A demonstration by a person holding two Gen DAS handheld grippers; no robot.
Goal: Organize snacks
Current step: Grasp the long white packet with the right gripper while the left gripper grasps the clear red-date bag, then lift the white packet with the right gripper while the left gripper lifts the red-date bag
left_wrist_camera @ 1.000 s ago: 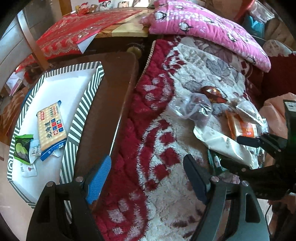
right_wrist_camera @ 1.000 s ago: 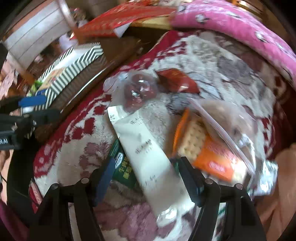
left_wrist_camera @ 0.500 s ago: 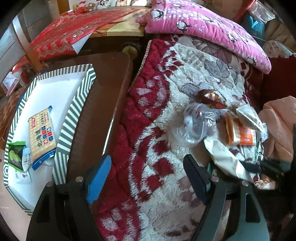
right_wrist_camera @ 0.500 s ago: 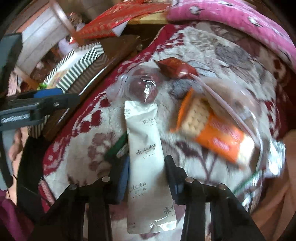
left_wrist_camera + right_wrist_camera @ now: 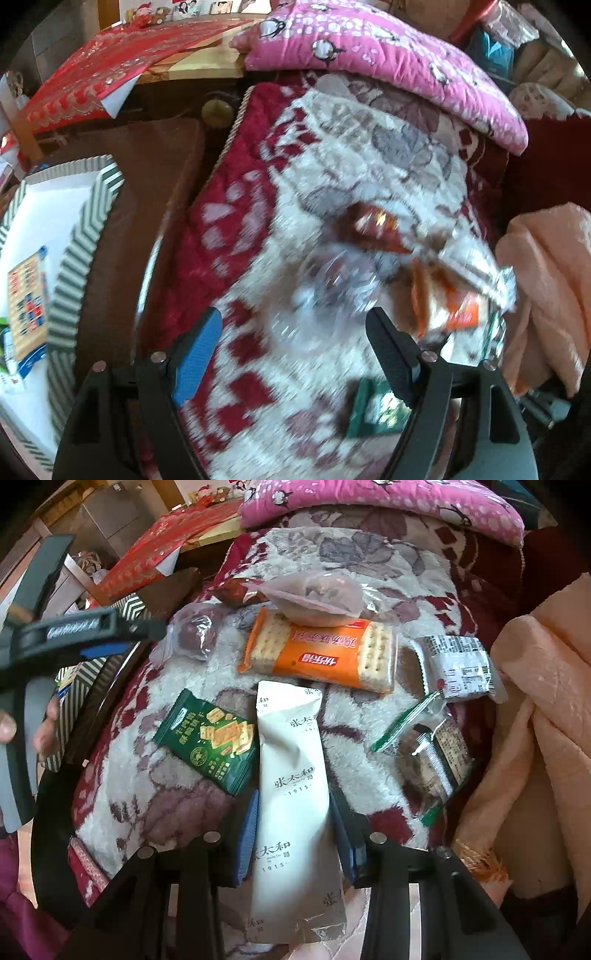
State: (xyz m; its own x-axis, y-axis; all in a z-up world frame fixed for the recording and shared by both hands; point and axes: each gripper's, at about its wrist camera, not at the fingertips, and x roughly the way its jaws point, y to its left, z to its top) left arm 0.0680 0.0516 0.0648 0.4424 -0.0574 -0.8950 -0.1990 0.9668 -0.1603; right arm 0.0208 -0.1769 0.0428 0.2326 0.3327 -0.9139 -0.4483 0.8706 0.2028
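Both jaws: right gripper (image 5: 293,834) clamps white packet (image 5: 291,775) | left gripper (image 5: 293,352) wide | left view blurred

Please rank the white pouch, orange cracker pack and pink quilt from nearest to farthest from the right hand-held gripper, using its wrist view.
1. White pouch: between the right hand-held gripper fingers.
2. Orange cracker pack: just beyond, mid-blanket.
3. Pink quilt: farthest, along the top edge.

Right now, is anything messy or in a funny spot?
Yes. The snacks lie scattered on the blanket instead of in the striped box. A clear bag sits crookedly atop the orange cracker pack. The right gripper pinches the white packet.
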